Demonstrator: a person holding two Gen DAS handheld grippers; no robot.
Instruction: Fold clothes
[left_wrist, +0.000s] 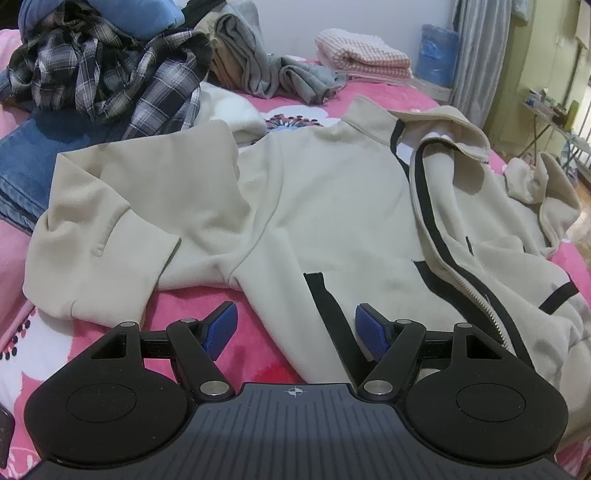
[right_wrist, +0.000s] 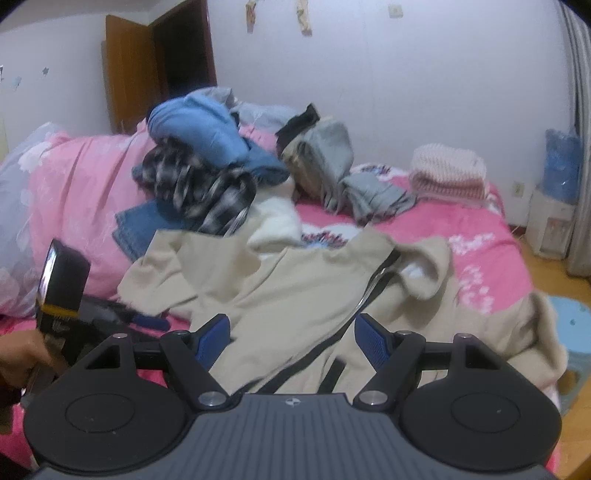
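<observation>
Two sets of tongs, left (left_wrist: 295, 328) and right (right_wrist: 291, 341), spread wide and gripping nothing, above a beige zip jacket (left_wrist: 314, 192) lying unzipped on a pink bed (left_wrist: 373, 92) beside piled clothes (left_wrist: 107, 74).

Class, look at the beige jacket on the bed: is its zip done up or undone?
Undone. The beige jacket lies spread on the bed, its zip teeth bare along one free edge and the front panels parted.

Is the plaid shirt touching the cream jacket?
Touching. The left wrist view shows the plaid shirt hanging with its hem draped onto the folded sleeve of the cream jacket.
</observation>
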